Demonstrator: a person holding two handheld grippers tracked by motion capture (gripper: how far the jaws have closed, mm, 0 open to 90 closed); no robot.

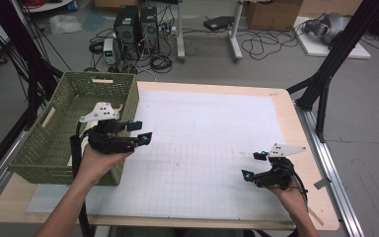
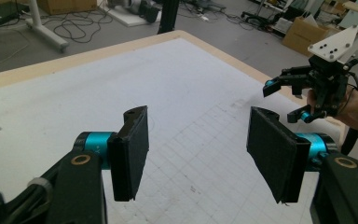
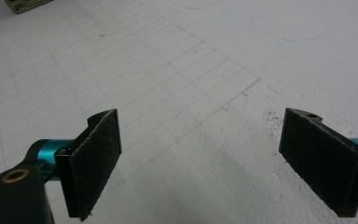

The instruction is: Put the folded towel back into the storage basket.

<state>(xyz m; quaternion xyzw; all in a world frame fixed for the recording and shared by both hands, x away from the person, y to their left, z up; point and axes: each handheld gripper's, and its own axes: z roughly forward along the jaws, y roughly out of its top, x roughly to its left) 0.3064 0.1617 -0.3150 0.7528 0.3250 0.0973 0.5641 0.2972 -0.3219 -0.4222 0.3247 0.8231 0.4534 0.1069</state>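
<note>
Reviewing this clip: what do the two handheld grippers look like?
Both the left gripper and right gripper are black, with teal collars behind flat, rough-faced black pads. Each carries a pale three-cornered plate on top and trails a black cable. The forearms are bare, without sleeves.

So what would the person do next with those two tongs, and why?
Probably swing the left tongs toward the green basket beside them. Both tongs are open and hold nothing, the right tongs hover over the bare white mat, and the basket is the only thing nearby.
</note>
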